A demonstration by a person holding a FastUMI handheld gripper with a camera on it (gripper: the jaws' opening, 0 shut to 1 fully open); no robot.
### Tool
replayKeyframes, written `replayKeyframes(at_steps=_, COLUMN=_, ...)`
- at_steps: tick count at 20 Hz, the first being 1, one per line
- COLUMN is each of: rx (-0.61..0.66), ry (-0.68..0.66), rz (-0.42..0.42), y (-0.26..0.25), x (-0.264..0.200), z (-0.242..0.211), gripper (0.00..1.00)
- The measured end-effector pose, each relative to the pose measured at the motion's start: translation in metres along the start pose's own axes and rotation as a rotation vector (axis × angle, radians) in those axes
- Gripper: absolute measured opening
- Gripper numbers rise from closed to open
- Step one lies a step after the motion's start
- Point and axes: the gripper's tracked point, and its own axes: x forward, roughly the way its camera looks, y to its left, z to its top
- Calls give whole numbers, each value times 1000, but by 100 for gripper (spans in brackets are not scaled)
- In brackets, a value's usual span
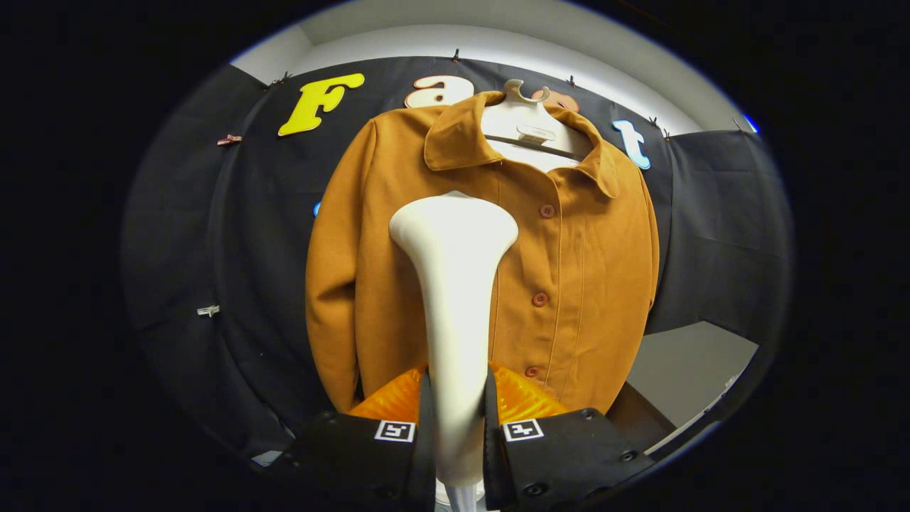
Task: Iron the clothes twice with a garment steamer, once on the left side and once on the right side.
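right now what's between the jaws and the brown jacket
In the gripper view, the white plastic garment steamer lies there: the gripper is shut on its handle, and its head rises before the brown button-front jacket.

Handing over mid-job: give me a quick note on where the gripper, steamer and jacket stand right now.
Gripper: jaws shut on the white garment steamer, gripped by its handle, head up.
Brown jacket: buttoned, on a hanger against the booth wall, beyond the steamer head, which sits over the panel beside the button row; contact unclear.
Done: steamer picked up and raised.
Left: can't tell whether either pass is finished; assume both side passes remain.

Recording booth: black cloth wall [234, 235] behind hung jacket [583, 284]
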Motion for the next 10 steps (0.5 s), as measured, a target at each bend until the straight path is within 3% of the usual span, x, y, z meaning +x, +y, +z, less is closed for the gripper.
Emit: replayKeyframes(at_steps=10, rx=14, ry=72, rz=2, y=-2, x=-7, z=-68, gripper=30)
